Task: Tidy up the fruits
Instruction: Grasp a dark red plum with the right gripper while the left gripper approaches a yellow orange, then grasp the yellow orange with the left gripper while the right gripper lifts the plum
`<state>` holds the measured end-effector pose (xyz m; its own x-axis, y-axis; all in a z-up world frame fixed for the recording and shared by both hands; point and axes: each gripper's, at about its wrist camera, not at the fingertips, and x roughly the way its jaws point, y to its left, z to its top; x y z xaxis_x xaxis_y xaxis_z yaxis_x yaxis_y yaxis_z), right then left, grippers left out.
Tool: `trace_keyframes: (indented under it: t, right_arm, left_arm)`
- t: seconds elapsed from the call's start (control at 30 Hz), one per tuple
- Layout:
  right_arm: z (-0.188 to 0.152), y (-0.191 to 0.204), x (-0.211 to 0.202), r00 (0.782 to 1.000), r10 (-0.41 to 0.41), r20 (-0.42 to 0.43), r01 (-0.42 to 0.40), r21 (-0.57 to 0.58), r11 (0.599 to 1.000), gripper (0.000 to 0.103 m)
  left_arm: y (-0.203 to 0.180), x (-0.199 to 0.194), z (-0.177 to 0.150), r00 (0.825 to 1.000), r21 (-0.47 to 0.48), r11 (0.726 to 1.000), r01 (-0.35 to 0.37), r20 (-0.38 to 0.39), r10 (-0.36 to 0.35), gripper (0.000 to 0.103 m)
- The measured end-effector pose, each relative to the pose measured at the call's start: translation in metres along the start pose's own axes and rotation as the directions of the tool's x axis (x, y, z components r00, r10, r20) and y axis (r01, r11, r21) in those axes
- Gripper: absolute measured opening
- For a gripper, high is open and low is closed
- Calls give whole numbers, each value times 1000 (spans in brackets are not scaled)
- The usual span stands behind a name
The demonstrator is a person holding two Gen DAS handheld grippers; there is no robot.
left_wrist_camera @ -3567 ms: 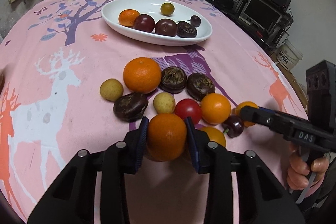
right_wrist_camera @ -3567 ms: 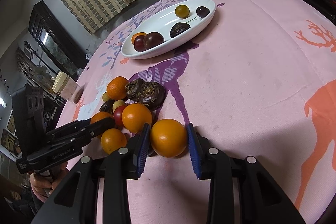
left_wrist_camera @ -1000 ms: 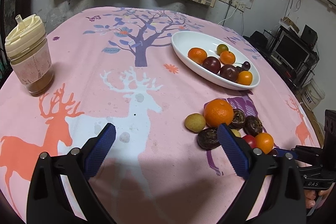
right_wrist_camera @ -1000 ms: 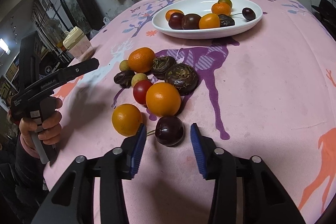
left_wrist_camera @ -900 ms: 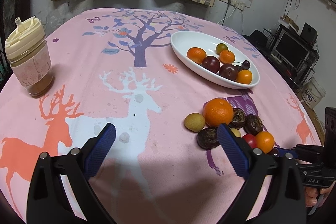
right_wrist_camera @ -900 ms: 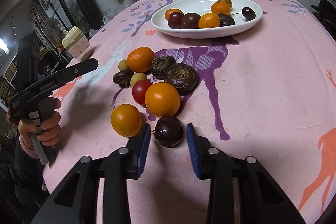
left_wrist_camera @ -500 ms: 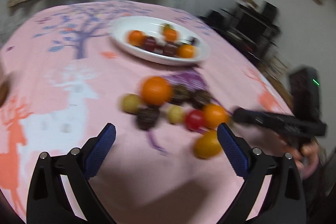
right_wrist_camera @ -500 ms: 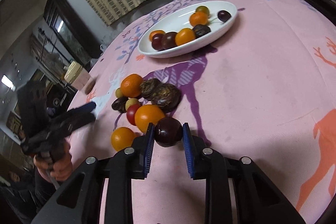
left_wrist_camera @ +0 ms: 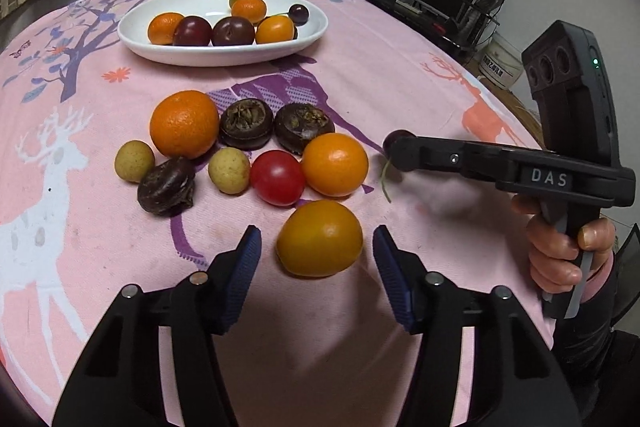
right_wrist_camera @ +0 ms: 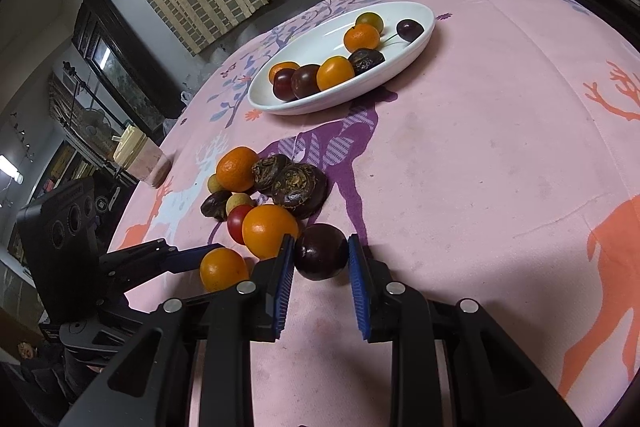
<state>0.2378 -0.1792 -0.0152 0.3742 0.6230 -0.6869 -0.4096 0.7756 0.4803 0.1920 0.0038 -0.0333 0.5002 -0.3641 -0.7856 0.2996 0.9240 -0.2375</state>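
Right gripper [right_wrist_camera: 321, 259] has its blue pads clamped on a dark cherry [right_wrist_camera: 321, 251], glossy deep purple-red and round, sitting low center in the right wrist view. From the left wrist view you only catch a sliver of that cherry at the gripper tip, with its thin green stem [left_wrist_camera: 386, 179] dangling down toward the cloth.

Left gripper [left_wrist_camera: 316, 259] is spread wide, with a small orange [left_wrist_camera: 319, 237] lying between the pads but not touching either one. It's smooth, yellow-orange, a bit oval, resting on the pink tablecloth [left_wrist_camera: 400, 95] at lower center of the frame.

Just past it is the loose pile: a rounder orange [left_wrist_camera: 335, 164], a shiny red tomato [left_wrist_camera: 277, 177], two pale yellowish round fruits [left_wrist_camera: 229, 170], a big bumpy orange [left_wrist_camera: 184, 123], and three dark brown wrinkly ones [left_wrist_camera: 247, 122], all bunched up and mostly touching.

Upper middle of the frame there's the white oval plate [left_wrist_camera: 140, 39], holding three oranges, two dark plums, a greenish one, another cherry and something dark partly hidden.

A lidded cup [right_wrist_camera: 138, 157] stands at mid left in the right wrist view.
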Motion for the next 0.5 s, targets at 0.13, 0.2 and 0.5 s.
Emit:
trace_keyframes:
  t: [0.13, 0.2, 0.5]
  right_arm:
    - [0, 0, 0, 1000, -4, -1, 4, 0, 1000, 27]
    - [0, 0, 1, 1000, -3, -2, 3, 1, 1000, 27]
    - [4, 2, -8, 998, 46, 37, -46, -1, 999, 27]
  left_arm:
    - [1, 2, 3, 1000, -9, 1000, -12, 0, 12, 51]
    - [2, 2, 3, 1000, -15, 1000, -9, 2, 9, 45]
    - [3, -18, 6, 999, -10, 1000, 17, 43, -17, 41]
